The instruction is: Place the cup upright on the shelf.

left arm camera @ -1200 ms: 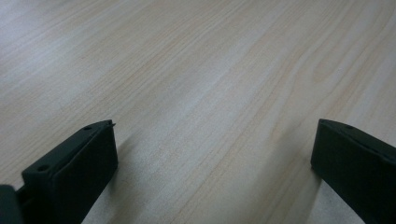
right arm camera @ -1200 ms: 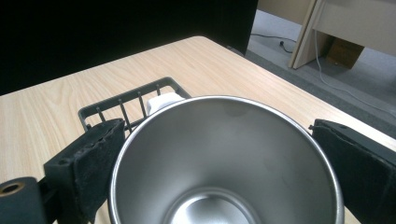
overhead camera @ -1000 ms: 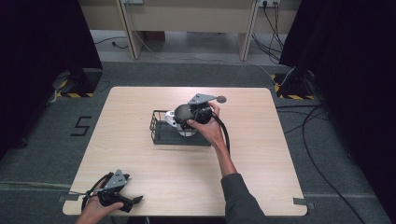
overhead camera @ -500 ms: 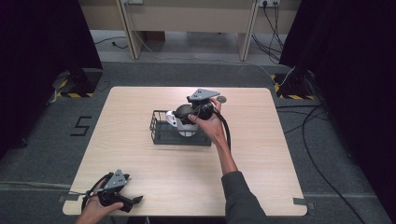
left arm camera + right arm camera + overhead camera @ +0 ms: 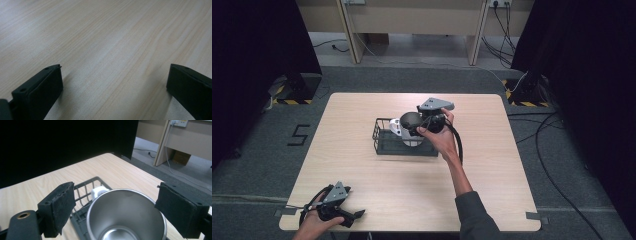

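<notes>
The steel mug (image 5: 126, 216) stands upright in the wire basket (image 5: 83, 192), directly between the right gripper (image 5: 125, 207)'s wide-open fingers (image 5: 60, 206); the left gripper (image 5: 337, 210) rests open on the tabletop (image 5: 492, 170), well apart.

A cup (image 5: 412, 127) stands in the basket (image 5: 382, 142) mid-table (image 5: 492, 170).

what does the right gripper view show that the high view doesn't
Right gripper view: the shiny steel inside of the mug, with the right claw open, a jaw on each side of the rim and not touching it.

High view: the left claw resting near the table's near left corner, and the person's forearms.

Both: the mug, the black wire basket and the wooden table.
</notes>
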Demonstrator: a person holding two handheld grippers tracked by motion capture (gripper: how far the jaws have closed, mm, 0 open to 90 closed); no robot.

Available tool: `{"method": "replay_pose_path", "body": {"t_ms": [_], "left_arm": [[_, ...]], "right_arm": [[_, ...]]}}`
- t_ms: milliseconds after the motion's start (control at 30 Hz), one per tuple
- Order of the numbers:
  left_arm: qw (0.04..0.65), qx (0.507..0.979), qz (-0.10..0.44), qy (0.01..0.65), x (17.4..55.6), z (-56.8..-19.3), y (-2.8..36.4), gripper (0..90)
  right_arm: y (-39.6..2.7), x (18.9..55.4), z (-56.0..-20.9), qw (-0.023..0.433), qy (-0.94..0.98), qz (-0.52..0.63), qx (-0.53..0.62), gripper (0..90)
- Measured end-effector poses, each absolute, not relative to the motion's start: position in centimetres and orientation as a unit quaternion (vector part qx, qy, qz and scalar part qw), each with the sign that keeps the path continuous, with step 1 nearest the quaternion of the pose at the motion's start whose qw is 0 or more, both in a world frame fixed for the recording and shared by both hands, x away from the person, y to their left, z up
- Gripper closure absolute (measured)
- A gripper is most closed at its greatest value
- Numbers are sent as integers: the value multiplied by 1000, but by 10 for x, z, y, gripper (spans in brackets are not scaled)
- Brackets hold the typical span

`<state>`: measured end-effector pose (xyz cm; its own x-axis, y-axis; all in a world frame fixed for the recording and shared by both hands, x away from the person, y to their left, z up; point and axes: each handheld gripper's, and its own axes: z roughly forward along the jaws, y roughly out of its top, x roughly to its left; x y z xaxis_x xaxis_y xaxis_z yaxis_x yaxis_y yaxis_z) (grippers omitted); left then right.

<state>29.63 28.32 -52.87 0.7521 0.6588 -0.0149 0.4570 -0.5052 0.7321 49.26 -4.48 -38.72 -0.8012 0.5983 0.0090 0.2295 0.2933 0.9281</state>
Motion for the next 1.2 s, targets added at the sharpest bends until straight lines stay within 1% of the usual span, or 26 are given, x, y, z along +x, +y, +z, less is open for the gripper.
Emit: {"method": "replay_pose_path", "body": {"t_ms": [433,1200], "left_arm": [[375,858,134,325,296,-529,283,0],[375,858,135,324,296,-529,283,0]], "right_arm": [[-71,453,-389,179,776,540,271,155],[-102,411,-394,175,765,553,280,153]]}}
